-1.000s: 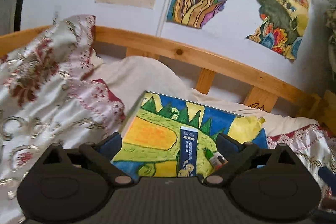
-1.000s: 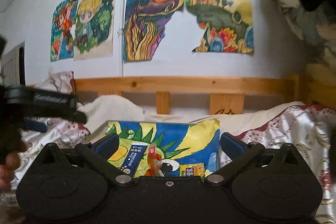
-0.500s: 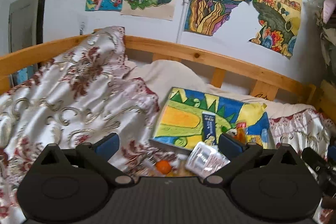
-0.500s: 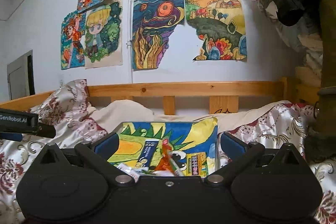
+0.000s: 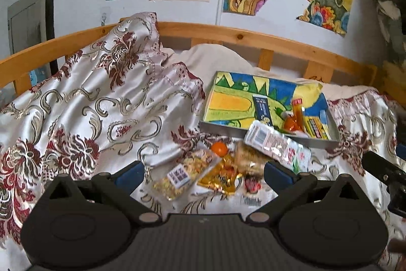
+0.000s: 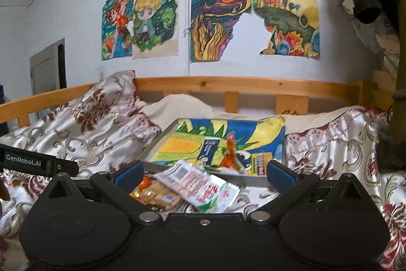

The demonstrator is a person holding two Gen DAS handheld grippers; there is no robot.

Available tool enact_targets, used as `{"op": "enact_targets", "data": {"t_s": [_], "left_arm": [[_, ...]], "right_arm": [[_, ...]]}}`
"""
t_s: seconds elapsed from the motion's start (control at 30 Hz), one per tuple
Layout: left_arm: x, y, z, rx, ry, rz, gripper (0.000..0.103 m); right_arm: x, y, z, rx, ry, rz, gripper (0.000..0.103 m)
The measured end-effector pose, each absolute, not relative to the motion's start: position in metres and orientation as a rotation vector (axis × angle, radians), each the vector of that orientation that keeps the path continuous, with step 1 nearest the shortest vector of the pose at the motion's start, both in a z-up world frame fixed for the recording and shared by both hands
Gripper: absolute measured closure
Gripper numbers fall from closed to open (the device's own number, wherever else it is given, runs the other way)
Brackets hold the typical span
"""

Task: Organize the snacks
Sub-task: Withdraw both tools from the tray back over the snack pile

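A floral quilt (image 5: 83, 103) covers the bed, bunched high at the left against the wooden rail (image 5: 228, 36). On the flat part of the quilt, near the bed's front edge, lies a loose pile of snacks. Leftmost in the left wrist view is a clear bag (image 5: 185, 173) of pale pieces with a white label, lying at a slant. Just behind its far end sits a small orange ball (image 5: 219, 148). Next comes a yellow-orange packet (image 5: 223, 175), touching the clear bag, then a crinkled clear packet (image 5: 250, 158) and a small red sweet (image 5: 252, 186). A long white pack (image 5: 276, 145) with a barcode and pink print lies tilted across the near edge of the tray (image 5: 223, 124), one end on that edge, the other down on the quilt. The tray, lined with a bright painted sheet, holds a dark blue bar (image 5: 262, 109), an orange sachet (image 5: 295, 116) and a yellow packet (image 5: 316, 127) toward its right side. The left gripper (image 5: 203, 173) hangs over the pile with fingers wide apart, holding nothing. The right gripper (image 6: 203, 173) is likewise spread and empty, facing the white pack and the tray.
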State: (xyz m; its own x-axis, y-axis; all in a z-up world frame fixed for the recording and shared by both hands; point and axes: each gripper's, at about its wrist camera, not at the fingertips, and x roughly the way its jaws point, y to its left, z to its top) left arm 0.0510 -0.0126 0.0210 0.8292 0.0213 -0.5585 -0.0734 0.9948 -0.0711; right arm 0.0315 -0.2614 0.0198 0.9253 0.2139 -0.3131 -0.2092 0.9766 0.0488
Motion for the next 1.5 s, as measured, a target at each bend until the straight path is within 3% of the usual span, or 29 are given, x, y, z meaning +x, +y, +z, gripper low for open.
{"op": "enact_targets", "data": {"t_s": [0.97,1.5], "left_arm": [[0.057,0.018,-0.028,0.020,0.709,0.067,0.001],[0.082,0.025,-0.036,0.092,0.683,0.066,0.001]], "right_arm": [[0.047,-0.220,-0.026,-0.003,0.560,0.276,0.001],[0.051,-0.203,-0.042,-0.044,0.619,0.302,0.001]]}}
